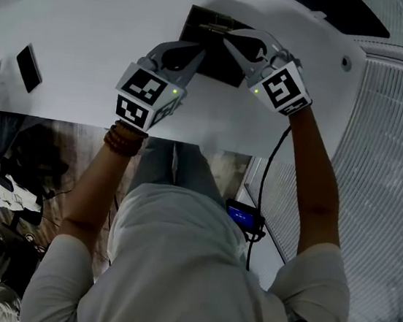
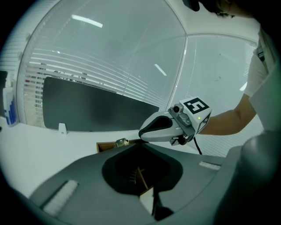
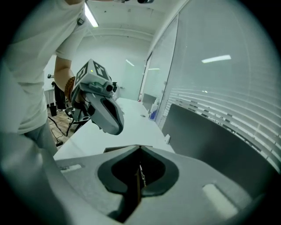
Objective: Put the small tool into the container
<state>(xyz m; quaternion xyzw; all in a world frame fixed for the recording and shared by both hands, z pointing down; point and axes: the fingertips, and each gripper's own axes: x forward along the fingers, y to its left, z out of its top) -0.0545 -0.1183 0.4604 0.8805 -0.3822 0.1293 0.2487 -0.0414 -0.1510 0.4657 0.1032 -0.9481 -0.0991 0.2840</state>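
Head view: both grippers are hovering over the dark box [image 1: 216, 61] on the white table [image 1: 93, 32], with a phone [image 1: 29, 67] lying well off to the left. The left gripper [image 1: 199, 48] is pointing in over the near-left side of the box. The right gripper [image 1: 229, 36] is reaching towards its far edge. A small metal tool [image 1: 216, 27] is glinting there, just beside the right tip.

Left gripper view: this gripper's jaws are meeting at their tips, pressed together on nothing. Past them the tool [image 2: 121, 143] is showing at the brown far wall of the box. I cannot tell whether it is lying fully inside or leaning on the rim. The right gripper's nose is hanging just above and beside it.

Right gripper view: these jaws are also pressed together, and nothing is pinched between them. (The thin strip in the dark gap looks like part of the gripper.) A corner of the box is peeking out beyond the tips.

My judgement is that the drop is nearly done. To do it well, the person should be checking that the tool is sitting below the rim. If it is perched there, a gentle inward nudge with the shut right tips would settle it. Both grippers should then be coming away without clipping the wall.
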